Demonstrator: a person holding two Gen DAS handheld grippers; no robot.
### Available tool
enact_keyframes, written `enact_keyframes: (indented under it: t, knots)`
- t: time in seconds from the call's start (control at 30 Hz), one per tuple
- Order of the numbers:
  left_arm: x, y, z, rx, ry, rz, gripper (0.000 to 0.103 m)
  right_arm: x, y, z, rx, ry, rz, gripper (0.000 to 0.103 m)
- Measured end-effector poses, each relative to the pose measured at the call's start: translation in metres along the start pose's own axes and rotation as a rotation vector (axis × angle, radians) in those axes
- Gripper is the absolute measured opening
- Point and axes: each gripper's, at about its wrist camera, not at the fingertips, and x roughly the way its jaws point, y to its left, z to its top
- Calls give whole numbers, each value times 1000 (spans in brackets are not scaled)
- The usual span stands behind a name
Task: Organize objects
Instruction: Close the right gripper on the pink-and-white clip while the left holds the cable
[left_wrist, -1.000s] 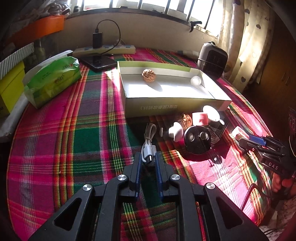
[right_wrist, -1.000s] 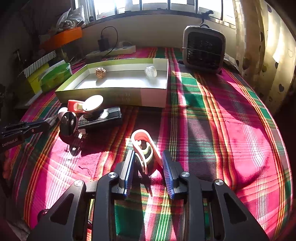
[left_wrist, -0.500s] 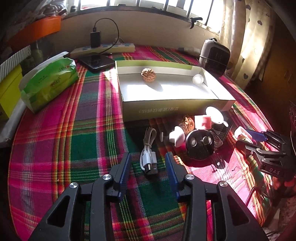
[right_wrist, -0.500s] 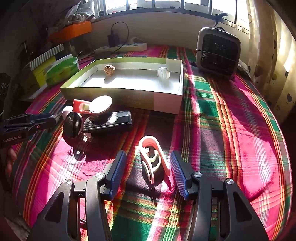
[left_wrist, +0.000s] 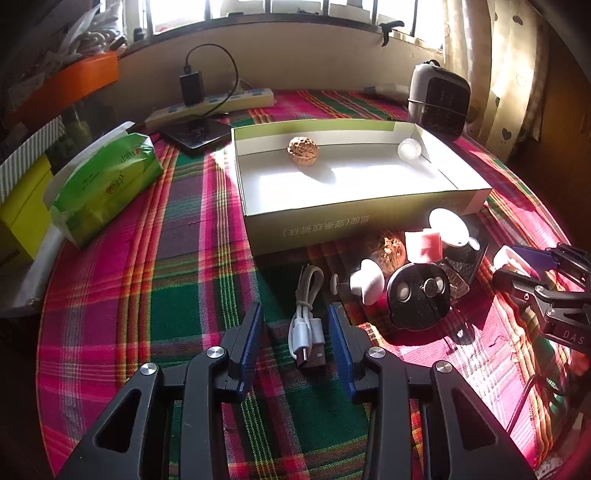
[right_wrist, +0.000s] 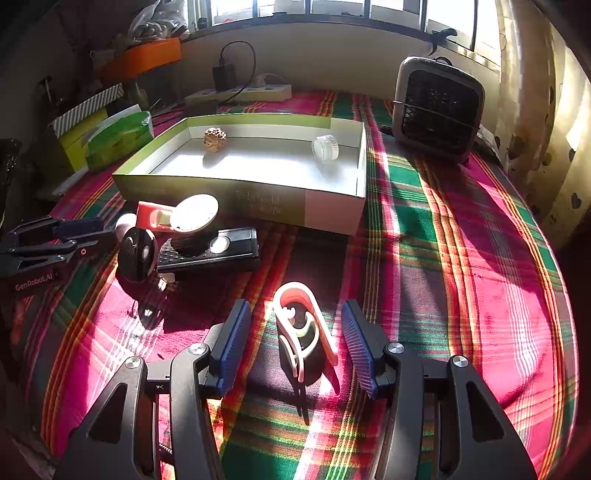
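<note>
My left tool (left_wrist: 295, 341) hangs over the bench (left_wrist: 122, 295), which is covered by a plaid cloth of pink, green and red, and the bundled white USB cable (left_wrist: 306, 332) lies on the cloth between its two blue pads. The jaws are closing now, but the pads do not touch the cable yet, so this tool grasps nothing. The long axis of the cable runs from 6 to 12 o'clock, almost along the line of the fingers, with the plugs at the near end, so I judge that the pads would meet its two long sides. My right tool (right_wrist: 295, 345) is in the same condition: the pink plastic clip (right_wrist: 301, 332) stands between its pads, not pressed, while these jaws also are closing a little. The clip's long axis goes from 11 to 5 o'clock, slightly turned against the fingers. The shallow white cardboard box with green walls (left_wrist: 354, 218) lies at 12 o'clock from the left tool and at 11 o'clock from the right one; a brown wrinkled walnut (left_wrist: 303, 150) and a small clear round jar (left_wrist: 409, 149) are already inside. The left tool seems nearer to the box.
</note>
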Motion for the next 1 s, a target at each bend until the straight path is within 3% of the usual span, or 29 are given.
enact_keyframes:
  t: [0.07, 0.23, 0.67, 1.0]
  knots:
    - [0, 0, 0, -4, 0, 2, 32, 0, 0, 0, -3, -2, 2, 47]
    - [-1, 2, 0, -12, -3, -2, 17, -1, 2, 0, -5, -4, 5, 42]
    - [-2, 3, -1, -18, -6, -9, 16, -2, 4, 0, -11, -8, 7, 25]
    - [-3, 5, 0, -37, -6, -21, 16, -2, 5, 0, -12, -8, 6, 24]
